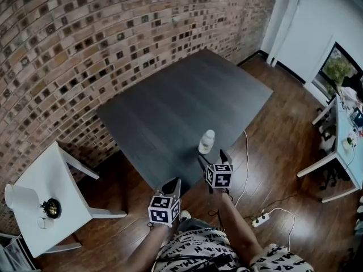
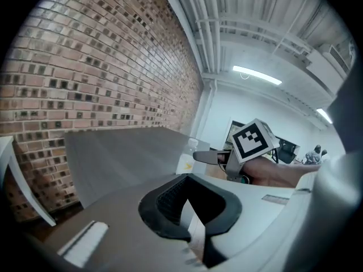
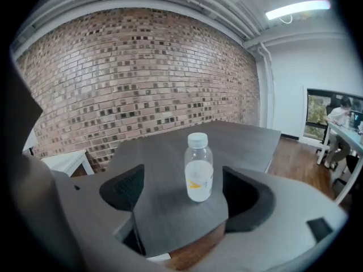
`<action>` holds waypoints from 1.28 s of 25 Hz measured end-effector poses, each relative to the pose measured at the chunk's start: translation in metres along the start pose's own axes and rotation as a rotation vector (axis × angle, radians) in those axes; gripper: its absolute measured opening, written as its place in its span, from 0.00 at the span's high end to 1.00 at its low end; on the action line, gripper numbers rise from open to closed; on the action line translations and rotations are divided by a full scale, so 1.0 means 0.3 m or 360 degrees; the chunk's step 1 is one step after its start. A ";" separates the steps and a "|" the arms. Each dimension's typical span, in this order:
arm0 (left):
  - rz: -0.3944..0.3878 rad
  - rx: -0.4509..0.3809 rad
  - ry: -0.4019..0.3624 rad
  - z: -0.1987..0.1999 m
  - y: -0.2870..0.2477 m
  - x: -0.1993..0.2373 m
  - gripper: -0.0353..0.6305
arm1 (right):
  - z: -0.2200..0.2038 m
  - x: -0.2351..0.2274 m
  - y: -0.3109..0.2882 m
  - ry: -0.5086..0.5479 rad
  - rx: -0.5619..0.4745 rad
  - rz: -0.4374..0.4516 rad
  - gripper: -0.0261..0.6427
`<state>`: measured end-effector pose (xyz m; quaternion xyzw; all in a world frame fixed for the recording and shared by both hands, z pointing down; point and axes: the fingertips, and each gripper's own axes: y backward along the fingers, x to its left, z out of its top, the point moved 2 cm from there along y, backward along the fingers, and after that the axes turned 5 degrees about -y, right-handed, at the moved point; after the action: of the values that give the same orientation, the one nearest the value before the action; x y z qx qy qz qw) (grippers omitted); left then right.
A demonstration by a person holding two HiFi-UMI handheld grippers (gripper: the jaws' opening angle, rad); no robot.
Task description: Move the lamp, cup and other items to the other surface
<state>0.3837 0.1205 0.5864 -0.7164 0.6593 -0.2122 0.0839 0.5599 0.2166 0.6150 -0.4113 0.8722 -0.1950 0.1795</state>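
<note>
A clear bottle (image 1: 207, 141) with a white cap and pale label stands near the front edge of the dark grey table (image 1: 170, 101). My right gripper (image 1: 212, 158) is open just in front of it. In the right gripper view the bottle (image 3: 198, 168) stands upright between the wide-spread jaws without touching either pad. My left gripper (image 1: 172, 185) hovers off the table's front corner, shut and empty. A white-shaded lamp (image 1: 20, 198), a dark round item (image 1: 52, 208) and a small white cup (image 1: 44, 222) sit on the white side table (image 1: 51, 171) far left.
A brick wall (image 1: 85, 38) runs behind both tables. A power strip (image 1: 262, 219) and cables lie on the wooden floor at the right. A white desk (image 1: 340, 152) with a person stands at the far right.
</note>
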 end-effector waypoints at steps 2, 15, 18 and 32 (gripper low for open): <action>-0.0015 0.0014 -0.0005 0.001 -0.058 0.000 0.94 | 0.012 -0.028 -0.061 0.0019 0.0011 -0.0019 0.30; -0.0056 0.0069 0.0006 0.015 -0.300 0.043 0.94 | 0.033 -0.094 -0.308 0.0076 0.0096 -0.0015 0.33; -0.0049 0.0076 0.0020 0.020 -0.322 0.061 0.94 | 0.042 -0.105 -0.326 0.0107 0.0098 -0.0031 0.38; 0.0091 0.0033 0.0094 0.003 -0.181 0.128 0.94 | 0.104 -0.013 -0.202 0.0252 0.0033 0.0011 0.47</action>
<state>0.4349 0.0891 0.6149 -0.6899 0.6794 -0.2375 0.0778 0.6163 0.1780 0.6183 -0.3896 0.8830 -0.2352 0.1150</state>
